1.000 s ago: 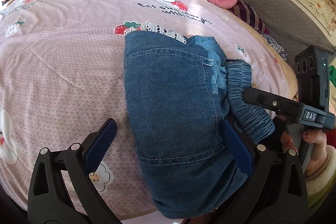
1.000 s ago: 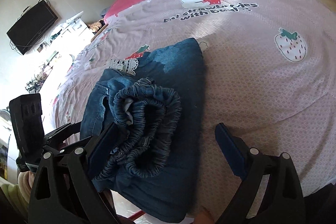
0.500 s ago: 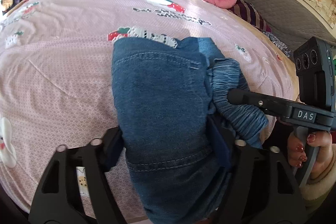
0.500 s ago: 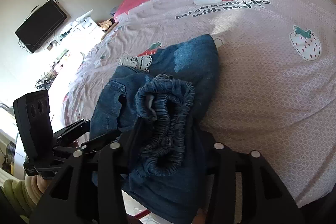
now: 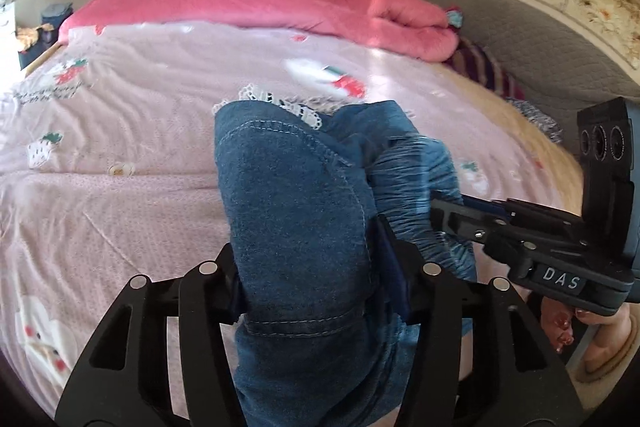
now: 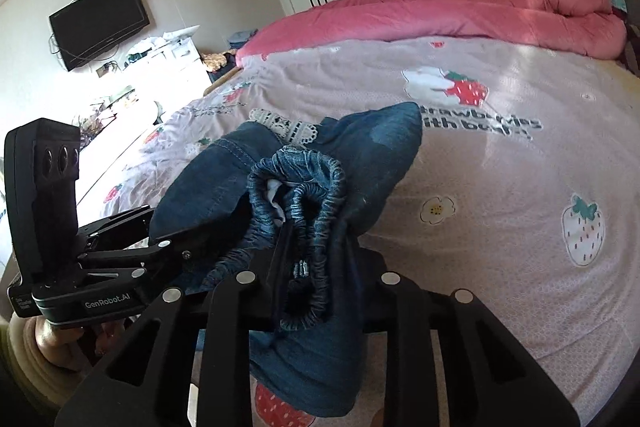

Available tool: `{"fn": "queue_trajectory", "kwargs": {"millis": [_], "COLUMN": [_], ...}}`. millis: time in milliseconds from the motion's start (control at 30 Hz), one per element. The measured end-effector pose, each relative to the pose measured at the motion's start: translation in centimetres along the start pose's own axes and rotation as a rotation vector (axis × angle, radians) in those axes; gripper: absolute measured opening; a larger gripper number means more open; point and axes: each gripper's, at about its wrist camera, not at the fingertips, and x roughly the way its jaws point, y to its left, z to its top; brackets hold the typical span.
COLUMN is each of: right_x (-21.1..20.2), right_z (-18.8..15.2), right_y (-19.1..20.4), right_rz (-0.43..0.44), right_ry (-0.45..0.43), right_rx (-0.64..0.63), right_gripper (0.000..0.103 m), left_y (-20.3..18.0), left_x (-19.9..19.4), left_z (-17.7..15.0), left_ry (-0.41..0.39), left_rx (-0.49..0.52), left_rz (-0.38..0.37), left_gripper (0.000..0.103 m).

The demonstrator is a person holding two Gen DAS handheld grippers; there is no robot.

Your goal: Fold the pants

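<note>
Bedroom: a bed covered by a pale pink strawberry-print sheet, a rolled pink quilt along its far side, white wardrobes behind, and a wall television visible in the right wrist view.

Left side: the left gripper is pinching the folded denim pants at the near edge of the bundle, one finger on each flank of the cloth. One second earlier these jaws stood spread apart around the bundle; they have since closed on it.

Right side: the right gripper is likewise clamped on the pants, at the gathered elastic waistband, where it too stood spread a second ago.

Change noted: the near end of the bundle has risen off the sheet, and both cameras have tilted up to show more of the room. The far end appears to rest on the bed, on a strip of white lace trim. Judgement: folding is largely complete, and the bundle is being lifted either for a final fold or for carrying away.

Legible writing: "DAS" on the right gripper body; "GenRobot.AI" on the left gripper body; the sheet print reads partly "strawberries with bear", blurred.
</note>
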Motion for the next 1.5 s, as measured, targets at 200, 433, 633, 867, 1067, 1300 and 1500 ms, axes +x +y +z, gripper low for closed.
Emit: {"fn": "queue_trajectory", "kwargs": {"millis": [200,433,633,867,1067,1300,1500], "right_x": [2.5,-0.5,-5.7,-10.3,-12.6,-13.4,-13.3], "right_z": [-1.6,-1.6,-2.4,-3.2,-4.4,-7.0,-9.5], "right_y": [-2.2,-1.7,0.3,2.5,4.2,5.1,5.3], "right_rz": [-0.033,-0.052,-0.073,-0.104,-0.156,-0.221,-0.249], "right_ry": [0.055,0.011,-0.075,-0.164,-0.189,-0.168,-0.148], "right_rx": [0.071,0.076,0.031,-0.021,-0.078,-0.104,-0.107], "right_gripper": [0.027,0.057,0.081,0.093,0.098,0.098,0.098], "left_y": [2.0,2.1,1.4,-0.1,-1.4,-2.6,-3.0], "left_x": [2.9,0.9,-3.4,-7.4,-10.0,-11.2,-11.1], "left_z": [-1.3,-2.1,-2.8,-4.0,-5.3,-8.1,-10.4], "left_ry": [0.093,0.053,0.013,-0.011,-0.026,-0.005,0.02], "left_rx": [-0.032,-0.017,-0.021,-0.008,0.008,-0.004,-0.029], "left_rz": [0.061,0.098,0.089,0.095,0.116,0.15,0.162], "left_gripper": [0.062,0.071,0.088,0.093,0.093,0.093,0.093]}}
